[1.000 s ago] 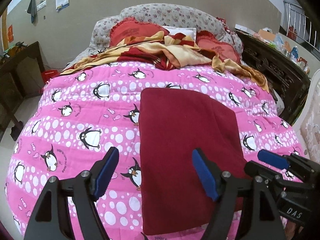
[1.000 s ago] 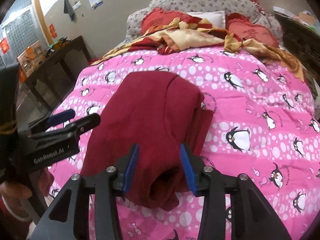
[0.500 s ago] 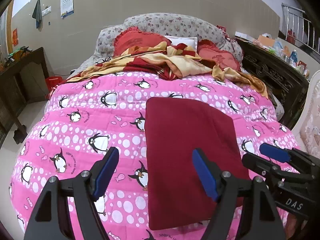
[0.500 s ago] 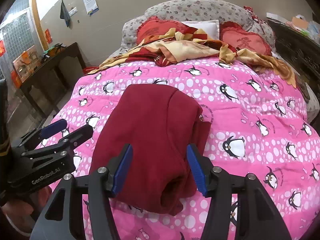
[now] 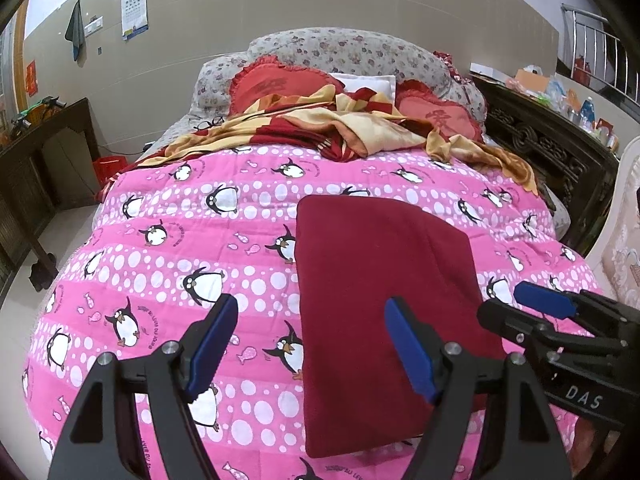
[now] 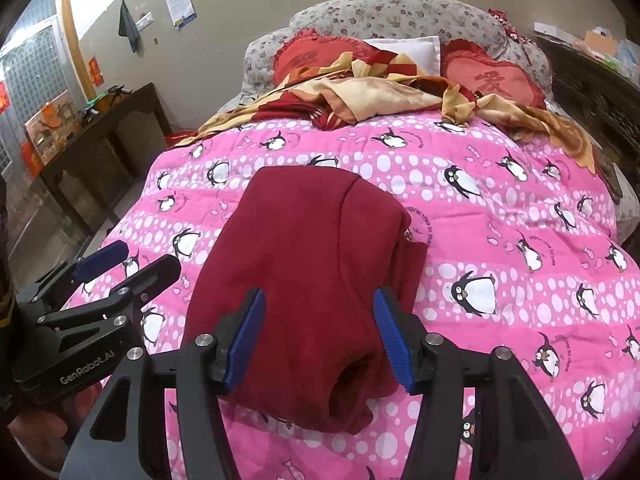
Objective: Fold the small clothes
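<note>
I see one folded maroon garment [image 6: 312, 276] flat on pink penguin quilt [image 5: 200, 240]. My right gripper [image 6: 318, 336] spread above its near edge, holding nothing. My left gripper [image 5: 310, 346] wide apart, empty, straddling garment's left edge. Two heart cushions [image 5: 272, 88] by headboard.

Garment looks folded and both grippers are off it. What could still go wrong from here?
1. The garment's near end bulges with an open loop of cloth, and a layer sticks out on its right side; the fold may spring apart.
2. The right gripper hangs open just above that end; a finger could snag the cloth when lifted away.
3. The soft quilt gives no firm base, so any further fold may shift the stack.
</note>
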Demonstrator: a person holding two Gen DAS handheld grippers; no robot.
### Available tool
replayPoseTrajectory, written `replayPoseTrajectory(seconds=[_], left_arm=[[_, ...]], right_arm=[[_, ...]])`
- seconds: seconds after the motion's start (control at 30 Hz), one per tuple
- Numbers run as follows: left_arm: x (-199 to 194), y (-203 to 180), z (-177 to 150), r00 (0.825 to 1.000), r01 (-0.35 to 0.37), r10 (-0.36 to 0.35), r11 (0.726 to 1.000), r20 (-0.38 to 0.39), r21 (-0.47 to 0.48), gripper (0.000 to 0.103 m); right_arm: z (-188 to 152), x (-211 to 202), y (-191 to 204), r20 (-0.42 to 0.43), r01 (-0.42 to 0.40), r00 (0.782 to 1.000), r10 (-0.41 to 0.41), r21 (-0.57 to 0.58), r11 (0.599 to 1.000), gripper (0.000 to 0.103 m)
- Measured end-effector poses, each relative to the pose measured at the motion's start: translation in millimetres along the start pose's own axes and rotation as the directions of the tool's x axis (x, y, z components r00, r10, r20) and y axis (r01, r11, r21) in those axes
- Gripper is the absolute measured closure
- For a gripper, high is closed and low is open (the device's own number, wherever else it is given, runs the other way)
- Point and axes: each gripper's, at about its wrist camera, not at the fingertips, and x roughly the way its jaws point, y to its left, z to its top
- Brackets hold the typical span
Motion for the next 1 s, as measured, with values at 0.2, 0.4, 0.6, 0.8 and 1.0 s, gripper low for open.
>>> replayPoseTrajectory(seconds=[0.2, 0.4, 0.6, 0.8, 1.0], left_arm=[[2, 6, 0, 1.0, 0.0, 0.0, 1.0, -0.007, -0.006, 0.023], [4, 9, 2, 1.0, -0.002, 0.002, 1.0, -0.009, -0.01, 0.023], [7, 9, 2, 1.0, 0.003, -0.003, 1.0, -0.015, -0.006, 0.024], [11, 8, 1, 1.0, 0.007, -0.007, 1.0, -0.024, -0.002, 0.023], [15, 9, 0, 0.999, 0.008, -0.008, 1.0, -0.032, -0.005, 0.023]], right_arm=[[1, 5, 3, -0.016, -0.005, 1.0, 0.005, -0.007, 1.0, 0.036], [4, 5, 6, -0.007, -0.01, 1.0, 0.009, -0.008, 1.0, 0.036], [4, 9, 6, -0.021, -0.012, 1.0, 0.012, -0.005, 1.0, 0.036], [4, 12, 7, -0.029, -0.014, 0.999, 0.014, -0.005, 1.0, 0.036], [4, 16, 6, -0.034, -0.018, 0.999, 0.018, 0.002, 1.0, 0.036]])
